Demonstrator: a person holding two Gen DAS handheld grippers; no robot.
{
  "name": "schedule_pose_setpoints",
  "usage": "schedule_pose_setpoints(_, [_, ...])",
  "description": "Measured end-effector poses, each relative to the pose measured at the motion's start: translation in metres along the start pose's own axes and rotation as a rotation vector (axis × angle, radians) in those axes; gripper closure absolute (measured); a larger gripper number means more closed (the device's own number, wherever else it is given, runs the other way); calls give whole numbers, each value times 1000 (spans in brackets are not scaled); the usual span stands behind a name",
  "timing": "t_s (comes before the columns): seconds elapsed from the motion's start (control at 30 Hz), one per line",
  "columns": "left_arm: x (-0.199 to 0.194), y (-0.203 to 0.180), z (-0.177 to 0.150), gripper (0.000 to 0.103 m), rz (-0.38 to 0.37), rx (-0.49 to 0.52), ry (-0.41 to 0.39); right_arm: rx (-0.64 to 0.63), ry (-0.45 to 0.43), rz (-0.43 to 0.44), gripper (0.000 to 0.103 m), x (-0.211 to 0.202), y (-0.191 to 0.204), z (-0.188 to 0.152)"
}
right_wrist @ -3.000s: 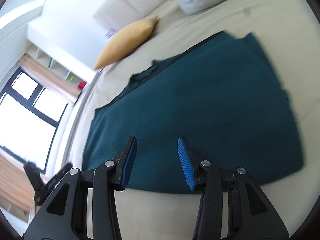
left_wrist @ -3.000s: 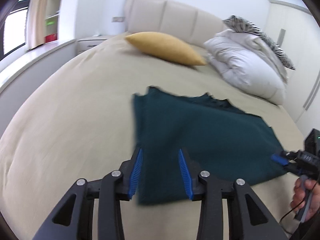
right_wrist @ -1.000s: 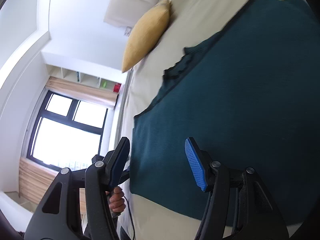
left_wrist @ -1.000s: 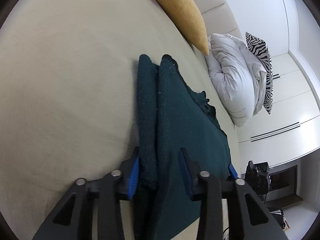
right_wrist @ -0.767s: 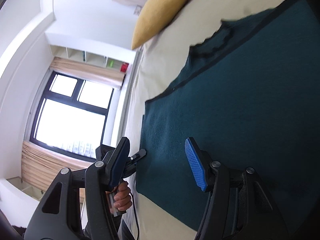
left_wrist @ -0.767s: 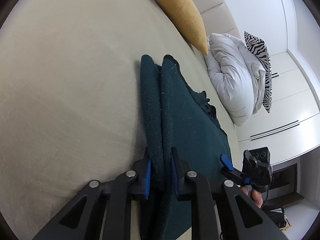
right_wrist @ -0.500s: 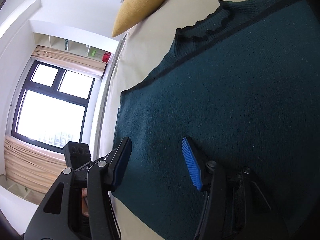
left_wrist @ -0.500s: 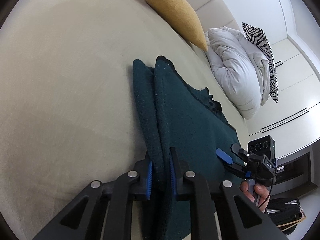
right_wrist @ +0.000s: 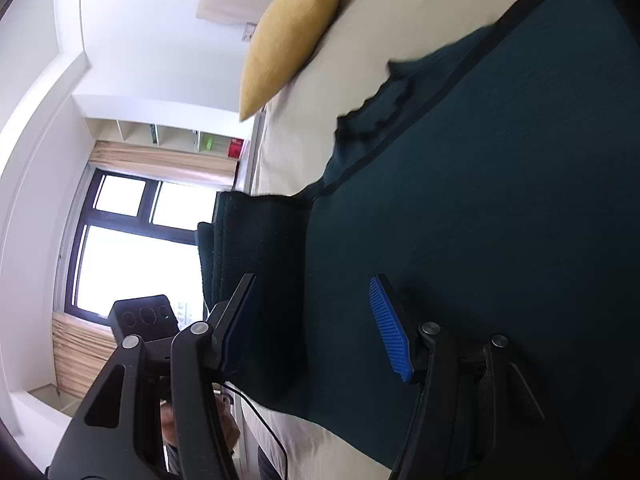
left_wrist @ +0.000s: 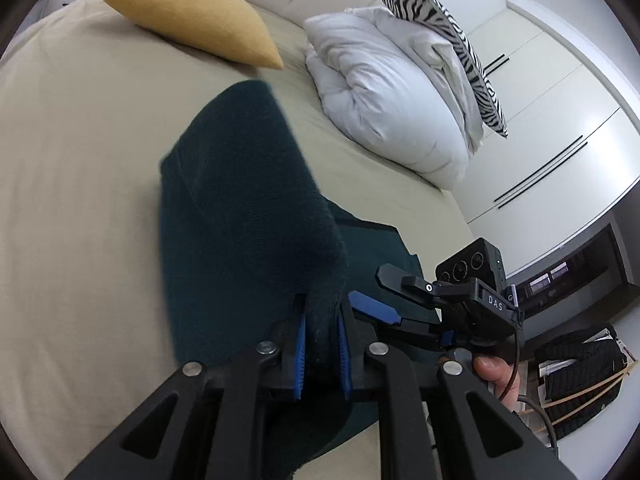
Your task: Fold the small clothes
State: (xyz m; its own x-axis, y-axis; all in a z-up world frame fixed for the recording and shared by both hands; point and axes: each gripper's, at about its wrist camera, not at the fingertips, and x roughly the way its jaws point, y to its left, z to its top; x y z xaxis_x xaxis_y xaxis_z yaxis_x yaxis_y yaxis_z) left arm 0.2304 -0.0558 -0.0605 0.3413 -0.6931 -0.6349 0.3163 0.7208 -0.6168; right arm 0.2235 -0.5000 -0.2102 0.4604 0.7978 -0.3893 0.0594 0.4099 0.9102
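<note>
A dark teal knit garment [left_wrist: 240, 208] lies on the beige bed [left_wrist: 80, 160]. My left gripper [left_wrist: 322, 312] is shut on its doubled side edge and holds that edge up off the bed, so a fold drapes forward from the pads. My right gripper [left_wrist: 368, 284] hovers close to the right of the left one, and a hand [left_wrist: 496, 372] holds its handle. In the right wrist view, my right gripper [right_wrist: 312, 280] has its jaws opening above the flat garment [right_wrist: 500, 200], with nothing pinched. The lifted fold [right_wrist: 256, 248] hangs by its left finger.
A yellow pillow [left_wrist: 188, 12] lies at the head of the bed. A white duvet [left_wrist: 392, 96] and a zebra-striped pillow [left_wrist: 440, 12] are heaped at the far right. White wardrobes [left_wrist: 560, 80] stand beyond the bed. A window [right_wrist: 132, 248] is on the left side.
My left gripper closed on the garment's side edge, then lifted it and swung it toward the right gripper. The right gripper shifted slightly over the garment and stayed open.
</note>
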Motion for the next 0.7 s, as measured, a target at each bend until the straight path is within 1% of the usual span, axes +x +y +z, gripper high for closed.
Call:
schedule_pose_setpoints(0.07, [42, -2, -7, 87, -7, -37, 32, 32, -12, 15, 48, -15, -14, 2])
schedule_pose_setpoints(0.1, [56, 2, -11, 86, -9, -74, 51, 42, -17, 18, 48, -28, -25, 2])
schedule_pose_setpoints(0.13, [66, 7, -17, 86, -19, -114, 60, 52, -18, 13, 48, -32, -30, 2])
schedule_pose_setpoints(0.2, [60, 5, -22, 79, -71, -124, 30, 63, -4, 19, 48, -33, -37, 3])
schedule_pose_setpoints(0.23, [55, 3, -23, 66, -90, -124, 31, 61, 0, 24, 48, -32, -39, 4])
schedule_pose_setpoints(0.27, [48, 0, -24, 50, -102, -124, 27, 60, 1, 21, 48, -32, -39, 4])
schedule_pose_setpoints(0.3, [38, -5, -25, 45, -110, -122, 12, 59, 1, 15, 48, -29, -39, 5])
schedule_pose_setpoints(0.33, [29, -9, -26, 43, -124, -118, -3, 59, -1, 6, 48, -26, -37, 6])
schedule_pose_setpoints(0.4, [6, -18, -31, 43, -195, -100, -30, 58, 0, -14, 48, -23, -34, 7])
schedule_pose_setpoints(0.43, [-7, -21, -34, 43, -208, -85, -55, 56, 4, -30, 48, -21, -33, 7])
schedule_pose_setpoints(0.47, [-16, -22, -37, 43, -198, -67, -70, 55, 9, -43, 48, -20, -32, 7])
schedule_pose_setpoints(0.57, [-33, -21, -43, 43, -113, -18, -95, 43, 23, -86, 46, -15, -25, 9])
schedule_pose_setpoints(0.7, [-41, -6, -50, 43, -27, -18, -106, -1, 71, -160, 46, 2, -4, 10])
